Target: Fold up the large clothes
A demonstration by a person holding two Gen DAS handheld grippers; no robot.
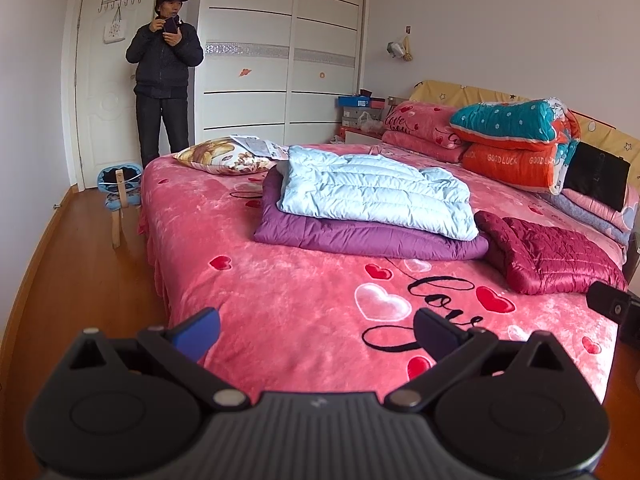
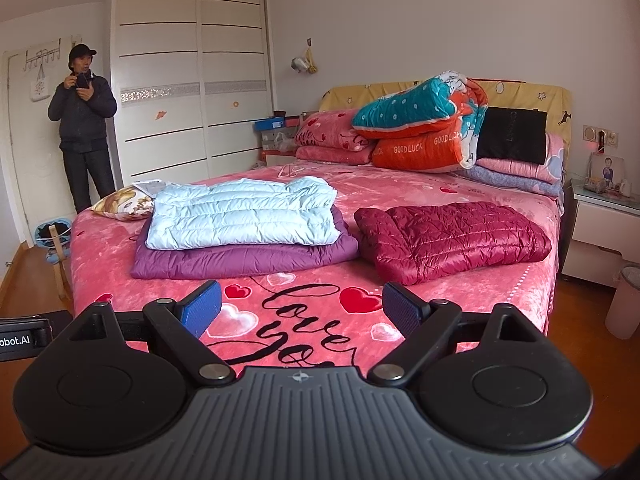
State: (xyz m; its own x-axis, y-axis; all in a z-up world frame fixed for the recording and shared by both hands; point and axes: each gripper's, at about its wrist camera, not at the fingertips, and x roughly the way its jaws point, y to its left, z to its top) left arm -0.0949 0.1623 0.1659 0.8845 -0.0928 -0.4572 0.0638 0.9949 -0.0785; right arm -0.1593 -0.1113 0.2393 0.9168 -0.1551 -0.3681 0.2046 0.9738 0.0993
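Note:
A folded light blue quilted jacket (image 1: 372, 192) (image 2: 244, 216) lies on top of a folded purple jacket (image 1: 360, 240) (image 2: 240, 258) in the middle of the pink bed. To its right rests a folded dark red quilted jacket (image 1: 552, 256) (image 2: 452, 236). My left gripper (image 1: 316, 330) hovers open over the bed's near edge, well short of the clothes, holding nothing. My right gripper (image 2: 302, 308) is also open and empty, above the heart-print blanket in front of both piles. The tip of the right gripper (image 1: 616, 308) shows at the right edge of the left wrist view.
A person (image 1: 164, 72) (image 2: 84, 128) in dark clothes stands by the white door holding a phone. Folded quilts (image 2: 424, 128) and pillows are stacked at the headboard. A patterned pillow (image 1: 224, 156) lies at the bed's far left corner. A nightstand (image 2: 600, 232) and bin stand on the right.

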